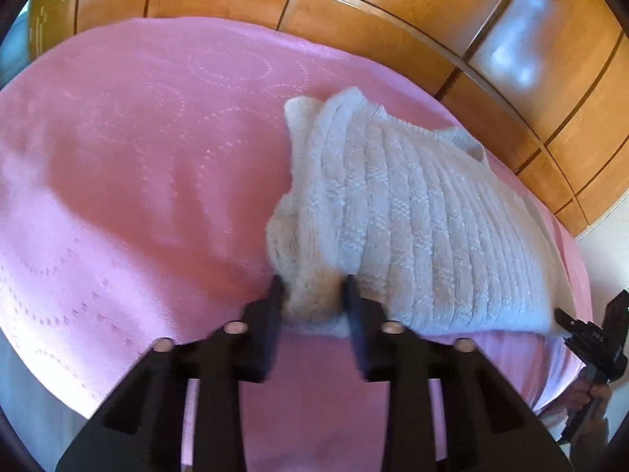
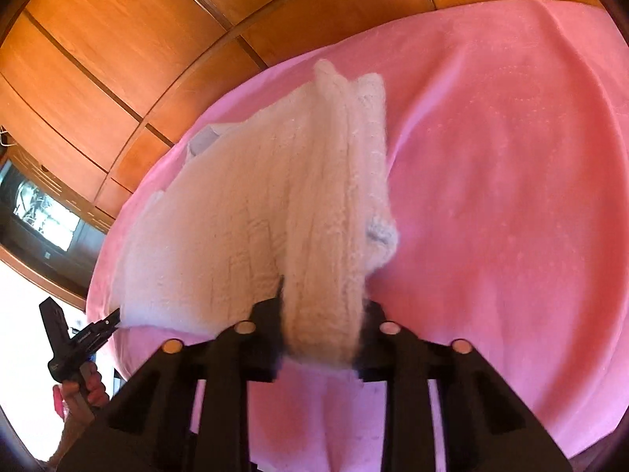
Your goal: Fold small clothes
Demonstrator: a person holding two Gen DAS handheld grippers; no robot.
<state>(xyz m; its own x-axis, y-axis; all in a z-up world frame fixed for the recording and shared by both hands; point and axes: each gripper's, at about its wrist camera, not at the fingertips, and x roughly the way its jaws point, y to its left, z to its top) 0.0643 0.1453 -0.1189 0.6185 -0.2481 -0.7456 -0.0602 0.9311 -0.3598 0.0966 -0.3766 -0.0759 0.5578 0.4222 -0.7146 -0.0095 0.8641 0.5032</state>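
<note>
A small white knitted sweater [image 1: 412,220] lies on a pink bedspread [image 1: 137,177]. My left gripper [image 1: 312,287] is shut on the sweater's near left corner, which bunches between the fingers. In the right wrist view the same sweater [image 2: 255,212] is lifted at its near edge, and my right gripper [image 2: 322,306] is shut on a thick fold of it. The right gripper also shows at the far right of the left wrist view [image 1: 558,316], pinching the sweater's hem. The left gripper shows at the lower left of the right wrist view [image 2: 114,320], at the other hem corner.
Wooden wardrobe panels [image 1: 393,8] stand behind the bed. A dark television [image 2: 39,212] sits on a shelf at the left of the right wrist view. The pink bedspread [image 2: 511,196] spreads wide on both sides of the sweater.
</note>
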